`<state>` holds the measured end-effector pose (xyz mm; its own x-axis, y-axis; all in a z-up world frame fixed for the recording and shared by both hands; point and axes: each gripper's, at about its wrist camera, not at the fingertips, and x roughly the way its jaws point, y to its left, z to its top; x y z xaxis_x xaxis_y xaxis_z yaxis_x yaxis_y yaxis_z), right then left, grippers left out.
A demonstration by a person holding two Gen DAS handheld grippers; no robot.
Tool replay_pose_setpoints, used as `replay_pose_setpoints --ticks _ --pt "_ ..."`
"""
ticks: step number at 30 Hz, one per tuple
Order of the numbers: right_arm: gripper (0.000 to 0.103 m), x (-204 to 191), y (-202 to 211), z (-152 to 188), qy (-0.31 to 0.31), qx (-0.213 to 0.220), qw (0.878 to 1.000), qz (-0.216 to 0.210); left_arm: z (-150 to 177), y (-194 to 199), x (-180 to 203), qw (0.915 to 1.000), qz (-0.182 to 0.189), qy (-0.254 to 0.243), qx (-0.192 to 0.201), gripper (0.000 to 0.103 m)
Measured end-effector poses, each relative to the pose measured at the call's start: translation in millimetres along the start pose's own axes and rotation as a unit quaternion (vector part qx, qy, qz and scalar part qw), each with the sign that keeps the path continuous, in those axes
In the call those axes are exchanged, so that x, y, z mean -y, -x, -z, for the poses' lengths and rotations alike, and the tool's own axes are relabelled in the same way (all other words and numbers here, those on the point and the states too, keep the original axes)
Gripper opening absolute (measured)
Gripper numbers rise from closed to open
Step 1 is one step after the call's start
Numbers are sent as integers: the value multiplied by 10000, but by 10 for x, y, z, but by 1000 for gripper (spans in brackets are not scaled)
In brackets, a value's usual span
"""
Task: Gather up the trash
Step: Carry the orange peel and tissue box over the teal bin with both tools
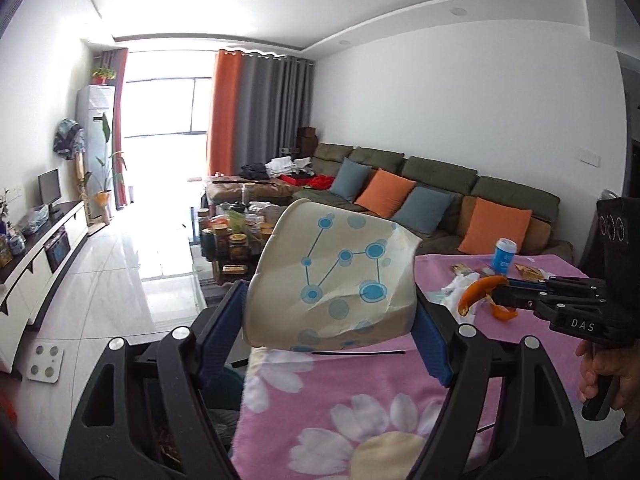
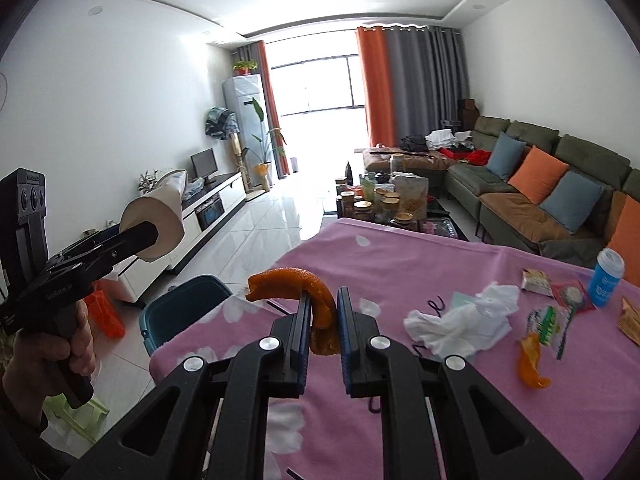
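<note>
The left gripper (image 1: 332, 320) is clamped across a crumpled cream paper cup printed with blue dots and lines (image 1: 336, 272), holding it tilted in the air past the near left corner of the table with the pink flowered cloth (image 2: 420, 264). The right gripper (image 2: 323, 320) is closed tight on a curled strip of orange peel (image 2: 316, 300), lifted clear of the cloth near the table's left edge.

Directly beside that left edge, down on the floor, sits a dark teal plastic bin (image 2: 180, 308), its mouth open and unobstructed. An orange bag (image 2: 106, 312) and a green stool (image 2: 76, 412) lie further left of it, near the person's hand (image 2: 56, 360) on the left handle.

Left on the cloth toward the right side: one crumpled white tissue (image 2: 460, 320), one more loose orange peel piece (image 2: 530, 364) near the front, one green-and-white snack wrapper (image 2: 550, 326), one red-edged clear packet (image 2: 572, 294), one small printed pouch (image 2: 536, 280), one brown wrapper (image 2: 630, 316) at the right edge, and one blue-and-white can (image 2: 608, 278) standing upright near the far right corner. A thin dark hair tie (image 2: 438, 304) lies just left of the tissue.

Beyond the table's far edge a glass coffee table crowded with jars (image 2: 384, 204) blocks the middle of the room; the olive sofa (image 2: 520, 184) with four cushions, two orange and two grey-blue, fills the right wall. The tiled floor on the left, toward the white TV cabinet (image 2: 216, 200), is open.
</note>
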<state>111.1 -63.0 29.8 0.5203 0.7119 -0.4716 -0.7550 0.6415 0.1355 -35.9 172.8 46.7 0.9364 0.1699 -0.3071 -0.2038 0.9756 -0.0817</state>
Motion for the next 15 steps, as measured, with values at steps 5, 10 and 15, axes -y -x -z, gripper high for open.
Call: replay_pose_setpoints --ticks 5,10,15 --pt "11 -348 -277 -191 327 -53 9987 -395 34 275 -480 9984 -529 179 28 76" --pt "11 -678 -602 -329 617 -226 9951 -732 96 474 -812 9954 -905 310 -27 76" --pt "11 -977 -881 -422 894 -400 9903 -991 185 574 -1076 9927 -1121 415 -143 76"
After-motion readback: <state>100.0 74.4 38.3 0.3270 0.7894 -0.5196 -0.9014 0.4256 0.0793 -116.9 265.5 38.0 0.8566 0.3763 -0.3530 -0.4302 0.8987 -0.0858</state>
